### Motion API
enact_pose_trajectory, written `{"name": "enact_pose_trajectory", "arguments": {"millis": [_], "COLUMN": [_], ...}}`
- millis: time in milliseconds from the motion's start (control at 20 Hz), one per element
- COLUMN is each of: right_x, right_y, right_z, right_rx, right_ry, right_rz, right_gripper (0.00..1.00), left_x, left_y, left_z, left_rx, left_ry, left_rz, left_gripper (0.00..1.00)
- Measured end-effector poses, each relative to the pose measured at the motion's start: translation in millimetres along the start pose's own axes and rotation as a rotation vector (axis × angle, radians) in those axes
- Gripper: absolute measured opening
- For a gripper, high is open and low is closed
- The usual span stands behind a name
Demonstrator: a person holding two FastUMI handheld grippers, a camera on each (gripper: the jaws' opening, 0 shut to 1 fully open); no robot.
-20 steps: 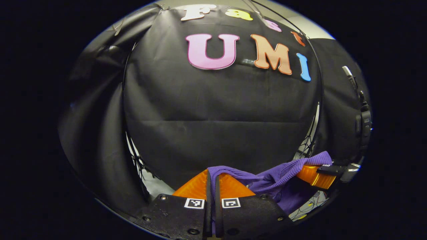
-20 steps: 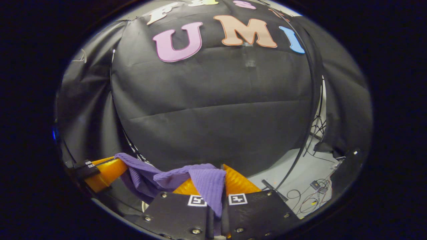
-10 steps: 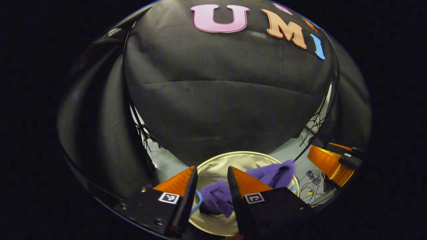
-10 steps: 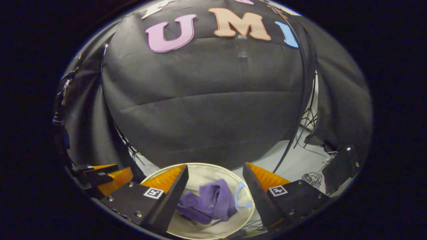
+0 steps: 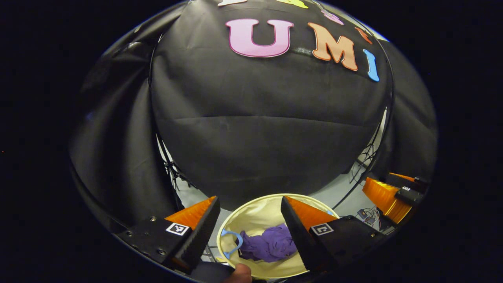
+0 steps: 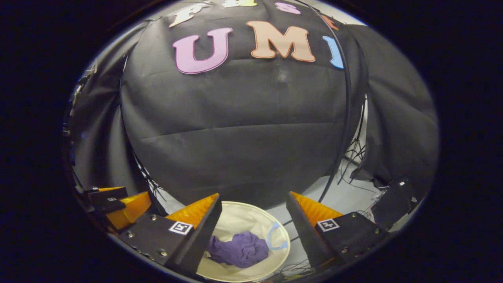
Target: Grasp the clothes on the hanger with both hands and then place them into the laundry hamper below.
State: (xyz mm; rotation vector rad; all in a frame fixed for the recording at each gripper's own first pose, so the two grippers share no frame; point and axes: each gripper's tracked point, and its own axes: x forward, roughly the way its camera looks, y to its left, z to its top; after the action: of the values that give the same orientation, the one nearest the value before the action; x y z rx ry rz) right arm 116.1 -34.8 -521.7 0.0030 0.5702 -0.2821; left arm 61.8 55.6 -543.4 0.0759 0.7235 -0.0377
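Purple garment [image 5: 269, 247] lies crumpled in the cream laundry hamper [image 6: 251, 214] at 6 o'clock.
Your left gripper [image 5: 248, 232] and right gripper [image 6: 253, 228] both hover above it, jaws spread wide, gripping nothing; no readable labels, just square fiducial tags.

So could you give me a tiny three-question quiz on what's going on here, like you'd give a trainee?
1. True or false: the purple garment lies inside the laundry hamper.
2. The left gripper is: A open, B shut on the garment.
3. What is the state of the right gripper?

Key: 1 true; 2 A; 3 open, with nothing between its fingers.
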Motion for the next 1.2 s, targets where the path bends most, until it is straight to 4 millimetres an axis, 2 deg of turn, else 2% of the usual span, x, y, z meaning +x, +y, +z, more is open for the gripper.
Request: {"name": "enact_pose_trajectory", "arguments": {"millis": [150,550,950,1200], "right_x": [-8,-40,-78,-102], "right_y": [0,-17,-17,-13], "right_z": [16,80,129,158], "right_rx": [-0.011,0.014,0.014,0.054], "right_ry": [-0.023,-0.125,-0.186,-0.226], "right_rz": [0.007,-0.016,0.04,0.069], "right_gripper": [0.99,0.99,0.99,1.0], "left_x": [-8,-31,-72,-101], "left_y": [-4,-1,-3,-2], "left_z": [14,60,110,150], "left_rx": [0.031,0.062,0.086,0.077], "left_ry": [-0.036,-0.127,-0.205,-0.27], "left_rz": [-0.012,-0.001,-0.008,0.008], "left_gripper": [0.97,0.97,0.95,0.96]}}
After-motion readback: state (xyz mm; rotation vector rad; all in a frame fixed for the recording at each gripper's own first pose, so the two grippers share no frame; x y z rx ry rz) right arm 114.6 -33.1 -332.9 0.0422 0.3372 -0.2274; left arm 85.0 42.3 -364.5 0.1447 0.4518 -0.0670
